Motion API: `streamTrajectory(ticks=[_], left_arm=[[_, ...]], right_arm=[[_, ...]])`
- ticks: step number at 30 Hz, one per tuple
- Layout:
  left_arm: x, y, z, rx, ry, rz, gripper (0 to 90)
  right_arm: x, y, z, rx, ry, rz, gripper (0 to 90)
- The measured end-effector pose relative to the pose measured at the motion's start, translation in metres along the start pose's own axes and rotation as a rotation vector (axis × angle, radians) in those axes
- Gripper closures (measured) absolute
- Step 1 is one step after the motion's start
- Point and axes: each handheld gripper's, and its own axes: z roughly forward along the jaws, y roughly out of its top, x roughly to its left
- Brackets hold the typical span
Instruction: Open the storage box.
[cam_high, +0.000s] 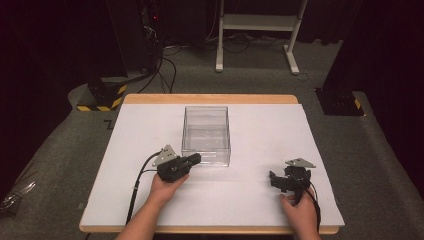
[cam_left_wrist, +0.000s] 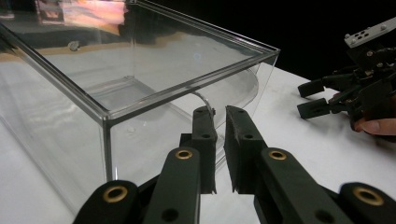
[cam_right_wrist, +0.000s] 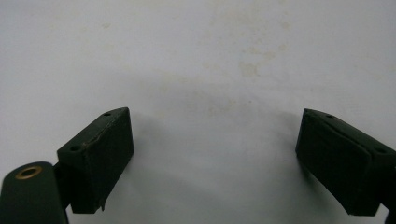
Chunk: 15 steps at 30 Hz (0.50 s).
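Observation:
A clear, empty plastic box (cam_high: 206, 130) without a lid stands on the white table top (cam_high: 265, 130), a little behind the middle. My left gripper (cam_high: 195, 159) lies just in front of the box's near left corner, tips close against its front wall. In the left gripper view its jaws are shut (cam_left_wrist: 220, 114) with only a thin slit between them and nothing held; the box (cam_left_wrist: 140, 84) rises right behind them. My right gripper (cam_high: 275, 179) rests at the near right of the table, open. Its wide-apart jaws (cam_right_wrist: 212, 114) point down at bare table. The left gripper view also catches that right gripper (cam_left_wrist: 302, 99) off to the right.
A wooden rim (cam_high: 210, 98) edges the table at the back. Beyond it are grey carpet, a white desk frame (cam_high: 257, 30), cables (cam_high: 165, 70) and black stands with yellow-striped feet (cam_high: 102, 97). The person's hands (cam_high: 167, 187) come in at the near edge.

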Motion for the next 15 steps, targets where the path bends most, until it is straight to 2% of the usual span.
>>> streamTrajectory(ticks=[15], left_arm=[[-0.0073, -0.0061, -0.0080, -0.010, -0.023, 0.002, 83.6]], right_arm=[[0.0000, 0.0000, 0.0000, 0.000, 0.000, 0.000, 11.0]])
